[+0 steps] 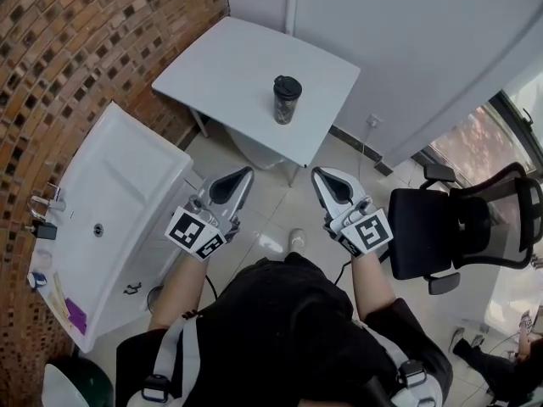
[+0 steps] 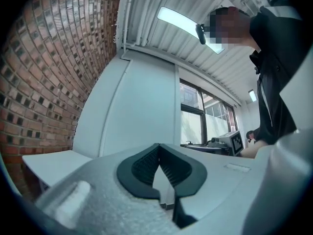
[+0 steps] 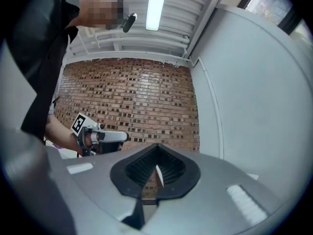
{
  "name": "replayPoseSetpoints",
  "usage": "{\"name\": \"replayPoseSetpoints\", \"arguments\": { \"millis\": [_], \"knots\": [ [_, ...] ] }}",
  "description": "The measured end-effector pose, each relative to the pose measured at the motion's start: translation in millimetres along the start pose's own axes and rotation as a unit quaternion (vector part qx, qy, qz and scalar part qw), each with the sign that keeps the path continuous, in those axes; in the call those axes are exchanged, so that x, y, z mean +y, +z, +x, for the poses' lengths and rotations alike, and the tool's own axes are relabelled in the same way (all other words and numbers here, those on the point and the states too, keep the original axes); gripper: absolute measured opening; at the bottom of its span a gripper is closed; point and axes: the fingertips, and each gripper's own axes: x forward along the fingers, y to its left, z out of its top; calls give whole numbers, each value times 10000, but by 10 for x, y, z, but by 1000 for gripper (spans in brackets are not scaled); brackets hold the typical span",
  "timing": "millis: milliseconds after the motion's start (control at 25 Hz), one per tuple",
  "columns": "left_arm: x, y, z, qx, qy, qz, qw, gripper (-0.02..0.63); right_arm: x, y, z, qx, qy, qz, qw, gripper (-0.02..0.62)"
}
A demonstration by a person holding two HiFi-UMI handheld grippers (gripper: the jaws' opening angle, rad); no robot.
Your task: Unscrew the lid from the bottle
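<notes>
Head view, looking steeply down, takes in the white table (image 1: 246, 66) set into the corner between the brick wall (image 1: 76, 41) and a pale wall. A white washbasin (image 1: 119, 185) lies along the brick side and a black office chair (image 1: 462, 227) stands off to the right.

The bottle (image 1: 286, 102), a dark tumbler-like one, stands upright near the table's near edge, its long axis vertical. The black lid (image 1: 288, 85) is seated on top, so unscrewing has not begun.

Both claws hang over the floor (image 1: 280, 202), short of the table and well apart from the bottle. The left claw (image 1: 246, 175) and right claw (image 1: 318, 176) point towards the table side by side. The bottle lies ahead of them, roughly on the line between the two, perhaps a shade nearer the right one, though not by enough to choose a hand.

In each claw's own view the ribbed pads meet at the tips and have hold of nothing, so both are closed and empty.

Neither claw view shows the bottle. The left gripper view looks at wall and windows; the right gripper view looks at brick, with the other claw beside it. The seam between lid and bottle is too small to make out, and I cannot tell what the bottle contains.
</notes>
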Motion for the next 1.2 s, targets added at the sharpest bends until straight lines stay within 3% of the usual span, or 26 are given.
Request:
{"name": "replayPoseSetpoints", "arguments": {
  "millis": [160,480,640,920,1200],
  "knots": [
    [129,-16,432,26,238,211,9995,3,-500,38,177,-26,311,-79,9995,5],
    [228,-283,1082,87,596,176,9980,5,-1189,-23,342,-38,868,-14,9962,5],
    [328,-419,1284,283,682,147,9972,8,-1402,-140,440,36,905,112,9958,5],
    [739,-786,1467,806,677,110,9944,135,-1705,-295,780,4,841,170,9963,5],
    [1202,-1104,1623,1217,503,83,9913,177,-1888,-381,1136,88,699,119,9974,5]
  ]
}}
